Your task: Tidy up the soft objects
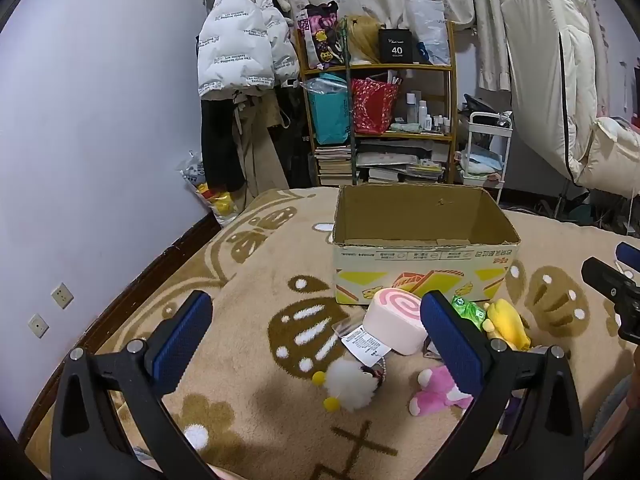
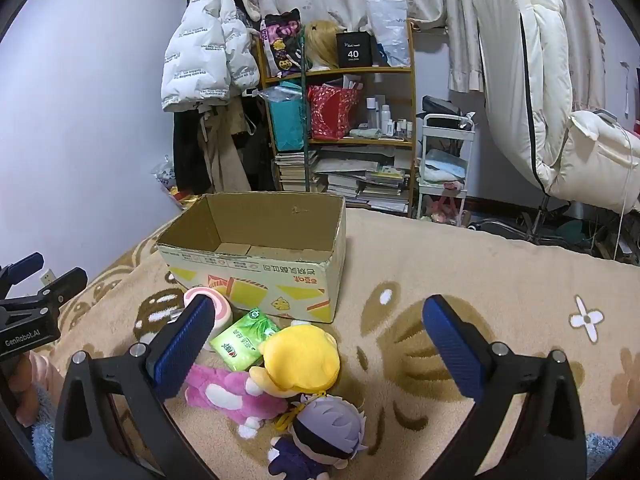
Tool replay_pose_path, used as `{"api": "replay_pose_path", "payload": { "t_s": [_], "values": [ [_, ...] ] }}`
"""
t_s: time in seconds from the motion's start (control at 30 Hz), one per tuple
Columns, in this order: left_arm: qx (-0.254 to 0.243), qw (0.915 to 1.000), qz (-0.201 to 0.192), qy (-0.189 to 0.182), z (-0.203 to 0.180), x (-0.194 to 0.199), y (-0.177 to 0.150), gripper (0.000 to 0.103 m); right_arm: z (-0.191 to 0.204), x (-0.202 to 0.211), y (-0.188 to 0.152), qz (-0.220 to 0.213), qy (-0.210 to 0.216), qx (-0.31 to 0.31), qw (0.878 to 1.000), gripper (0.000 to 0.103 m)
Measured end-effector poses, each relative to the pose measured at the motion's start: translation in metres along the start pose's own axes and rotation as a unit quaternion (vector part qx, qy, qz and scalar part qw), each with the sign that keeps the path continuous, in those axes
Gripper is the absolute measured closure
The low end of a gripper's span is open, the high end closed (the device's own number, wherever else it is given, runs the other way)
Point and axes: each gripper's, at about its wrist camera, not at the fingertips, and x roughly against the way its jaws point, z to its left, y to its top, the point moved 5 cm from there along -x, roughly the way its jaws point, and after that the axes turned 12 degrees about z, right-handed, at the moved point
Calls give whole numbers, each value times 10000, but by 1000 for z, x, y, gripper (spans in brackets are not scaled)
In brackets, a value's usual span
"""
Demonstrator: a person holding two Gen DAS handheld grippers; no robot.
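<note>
An open cardboard box [image 1: 424, 276] [image 2: 256, 280] stands on the beige blanket, empty inside. In front of it lie soft things: a pink swirl roll cushion [image 1: 396, 320] [image 2: 218, 306], a white fluffy toy [image 1: 352, 384], a pink plush [image 1: 440, 394] [image 2: 228, 392], a yellow plush [image 1: 506, 326] [image 2: 300, 360], a green tissue pack [image 1: 468, 310] [image 2: 244, 338] and a grey-haired doll [image 2: 320, 436]. My left gripper [image 1: 316, 340] is open above the white toy and roll. My right gripper [image 2: 316, 344] is open above the yellow plush.
A wooden shelf [image 1: 380, 120] [image 2: 340, 120] packed with bags, bottles and books stands behind the bed beside hanging coats [image 1: 240, 40]. A white cart [image 2: 444, 168] and a white padded chair [image 2: 560, 120] stand at the right. The wall runs along the left.
</note>
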Motion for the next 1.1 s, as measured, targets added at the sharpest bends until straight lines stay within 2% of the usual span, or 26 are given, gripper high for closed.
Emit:
{"api": "replay_pose_path", "payload": {
  "t_s": [1.1],
  "values": [
    [30, 10000, 18, 9, -1, 0, 0, 0, 0, 0, 0, -10, -6, 5, 10000, 0]
  ]
}}
